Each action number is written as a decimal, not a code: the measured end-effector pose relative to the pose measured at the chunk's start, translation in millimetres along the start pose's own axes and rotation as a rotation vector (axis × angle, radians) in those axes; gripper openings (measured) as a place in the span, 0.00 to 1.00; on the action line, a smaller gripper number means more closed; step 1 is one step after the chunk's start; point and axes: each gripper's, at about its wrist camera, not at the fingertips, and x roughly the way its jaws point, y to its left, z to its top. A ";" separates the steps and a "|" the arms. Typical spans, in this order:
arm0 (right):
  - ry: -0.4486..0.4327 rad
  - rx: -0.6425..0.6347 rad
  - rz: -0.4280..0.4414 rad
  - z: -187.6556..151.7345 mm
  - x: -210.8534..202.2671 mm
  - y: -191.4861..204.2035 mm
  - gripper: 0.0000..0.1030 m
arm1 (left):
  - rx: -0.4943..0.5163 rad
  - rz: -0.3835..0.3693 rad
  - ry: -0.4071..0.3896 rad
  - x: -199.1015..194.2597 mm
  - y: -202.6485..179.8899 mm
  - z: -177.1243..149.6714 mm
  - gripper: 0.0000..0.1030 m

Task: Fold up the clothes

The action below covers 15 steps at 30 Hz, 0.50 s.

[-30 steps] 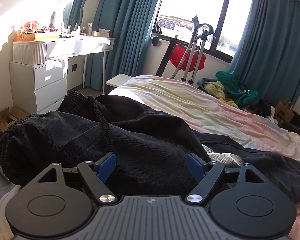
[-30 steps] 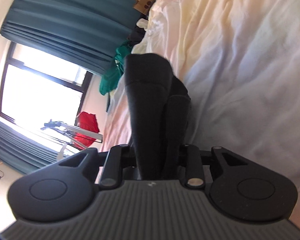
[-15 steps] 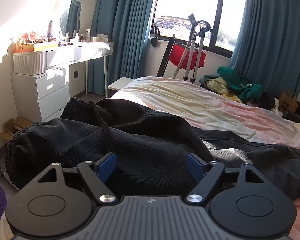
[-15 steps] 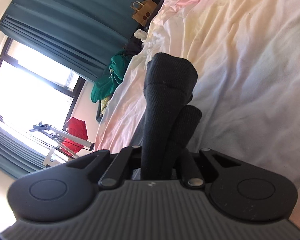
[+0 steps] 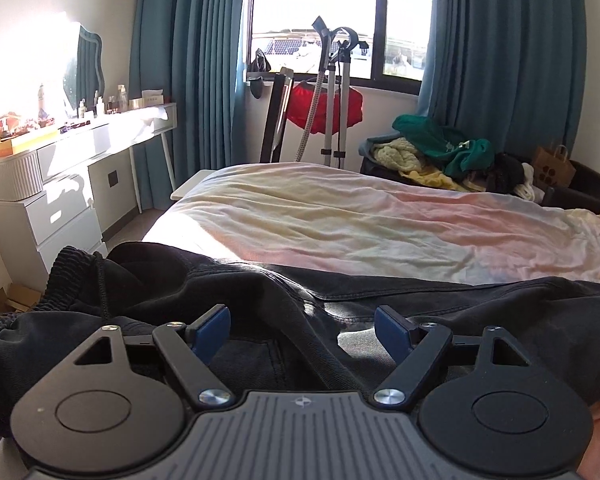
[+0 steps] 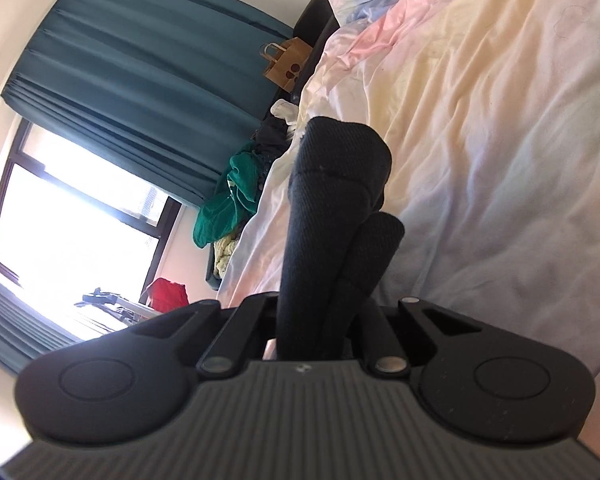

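Black drawstring trousers (image 5: 228, 292) lie across the near edge of the bed (image 5: 360, 220), waistband at the left, legs running right. My left gripper (image 5: 302, 332) is open, its blue pads (image 5: 210, 326) spread just above the black cloth near the waist, holding nothing. In the right wrist view my right gripper (image 6: 320, 320) is shut on the trousers' ribbed black cuffs (image 6: 336, 184), which stick up out of the jaws over the pastel bedsheet (image 6: 500, 160). The camera is rolled to the side. The fingertips are hidden by the cloth.
A white dresser with bottles and a mirror (image 5: 40, 168) stands at the left. A garment steamer and a red item (image 5: 328, 108) stand by the window. A heap of clothes (image 5: 440, 152) and a paper bag (image 5: 552, 166) lie beyond the bed.
The left gripper has swung right and risen over the trousers, which now lie flatter and stretched out. The right gripper has pulled along the bed with the cuffs still held.
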 end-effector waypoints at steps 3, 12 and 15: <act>0.019 -0.018 -0.023 -1.5 3.3 -10.7 0.08 | 0.027 0.027 0.035 18.7 -14.7 -15.9 0.79; 0.068 -0.085 -0.065 -5.1 4.4 -25.3 0.09 | 0.056 0.112 0.112 59.5 -6.5 -54.3 0.81; 0.061 -0.149 -0.093 -8.8 3.6 -16.8 0.09 | 0.102 0.125 0.137 69.2 -7.7 -58.3 0.87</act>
